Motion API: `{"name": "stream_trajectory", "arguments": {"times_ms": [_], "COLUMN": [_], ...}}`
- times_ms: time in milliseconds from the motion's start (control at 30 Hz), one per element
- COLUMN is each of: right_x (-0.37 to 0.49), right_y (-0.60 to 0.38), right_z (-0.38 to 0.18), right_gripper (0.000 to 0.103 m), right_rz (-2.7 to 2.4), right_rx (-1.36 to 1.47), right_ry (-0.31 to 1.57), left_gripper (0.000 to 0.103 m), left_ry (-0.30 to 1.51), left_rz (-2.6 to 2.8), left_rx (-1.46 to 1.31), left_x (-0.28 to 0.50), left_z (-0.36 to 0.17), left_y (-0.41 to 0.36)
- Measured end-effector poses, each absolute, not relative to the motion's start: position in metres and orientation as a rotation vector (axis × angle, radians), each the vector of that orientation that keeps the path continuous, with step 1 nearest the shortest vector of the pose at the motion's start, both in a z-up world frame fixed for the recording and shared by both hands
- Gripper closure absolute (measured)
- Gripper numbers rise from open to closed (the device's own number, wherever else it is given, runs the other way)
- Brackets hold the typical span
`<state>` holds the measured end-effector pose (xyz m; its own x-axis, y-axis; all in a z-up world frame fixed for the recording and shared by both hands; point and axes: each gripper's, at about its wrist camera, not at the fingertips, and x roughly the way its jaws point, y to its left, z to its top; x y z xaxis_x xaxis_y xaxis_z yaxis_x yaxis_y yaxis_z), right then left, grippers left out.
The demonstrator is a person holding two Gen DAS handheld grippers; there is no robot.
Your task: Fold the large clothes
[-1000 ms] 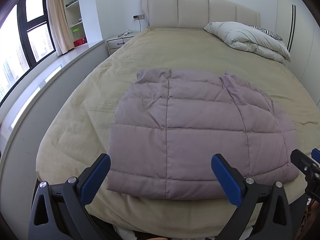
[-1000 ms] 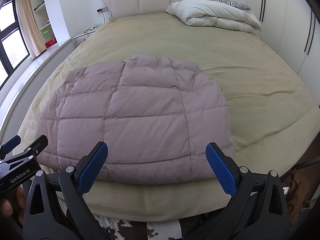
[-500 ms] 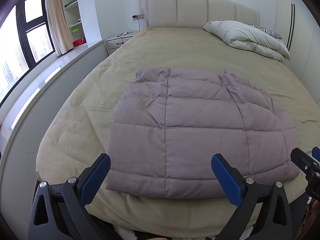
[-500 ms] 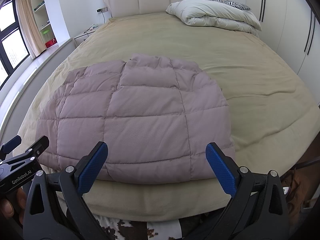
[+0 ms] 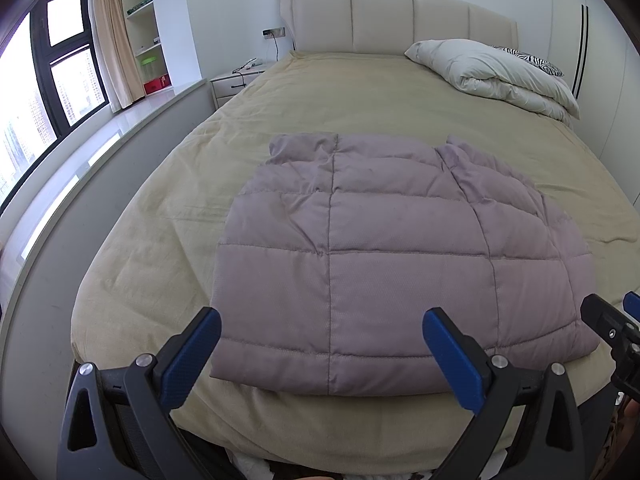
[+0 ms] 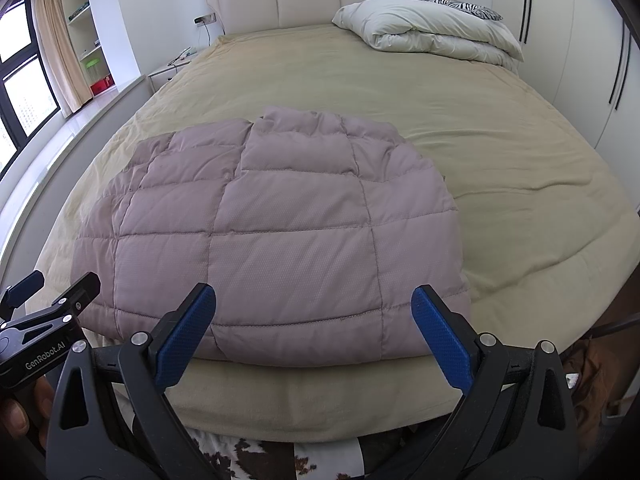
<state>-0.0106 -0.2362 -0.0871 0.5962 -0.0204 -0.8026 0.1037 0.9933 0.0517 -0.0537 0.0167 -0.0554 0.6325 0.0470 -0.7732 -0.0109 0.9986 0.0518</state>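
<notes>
two grippers, both empty with jaws wide: left gripper low centre of its view, right gripper likewise. one mauve quilted jacket lies mid-frame on one bed; one duvet upper right.

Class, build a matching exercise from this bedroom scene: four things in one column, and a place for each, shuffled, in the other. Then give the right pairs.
Things
1. mauve quilted puffer jacket
2. white folded duvet
3. white bedside table
4. zebra-print pillow

Places
A. on the floor beside the bed, near the headboard
B. mostly hidden behind the duvet
C. spread flat at the foot end of the tan bed cover
D. piled at the head of the bed

Pairs: 1-C, 2-D, 3-A, 4-B
</notes>
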Motion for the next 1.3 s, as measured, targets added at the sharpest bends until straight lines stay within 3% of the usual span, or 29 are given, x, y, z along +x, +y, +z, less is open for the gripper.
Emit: {"name": "stream_trajectory", "arguments": {"times_ms": [1300], "right_x": [-0.0107], "right_y": [-0.2351], "right_z": [-0.0922], "right_gripper": [0.003], "right_rz": [-0.063], "right_rx": [0.096], "right_ry": [0.946], "left_gripper": [0.0], "left_ry": [0.905], "left_rz": [-0.007], "left_rx": [0.044], "left_x": [-0.0493], "left_z": [-0.0581], "left_y": [0.022]}}
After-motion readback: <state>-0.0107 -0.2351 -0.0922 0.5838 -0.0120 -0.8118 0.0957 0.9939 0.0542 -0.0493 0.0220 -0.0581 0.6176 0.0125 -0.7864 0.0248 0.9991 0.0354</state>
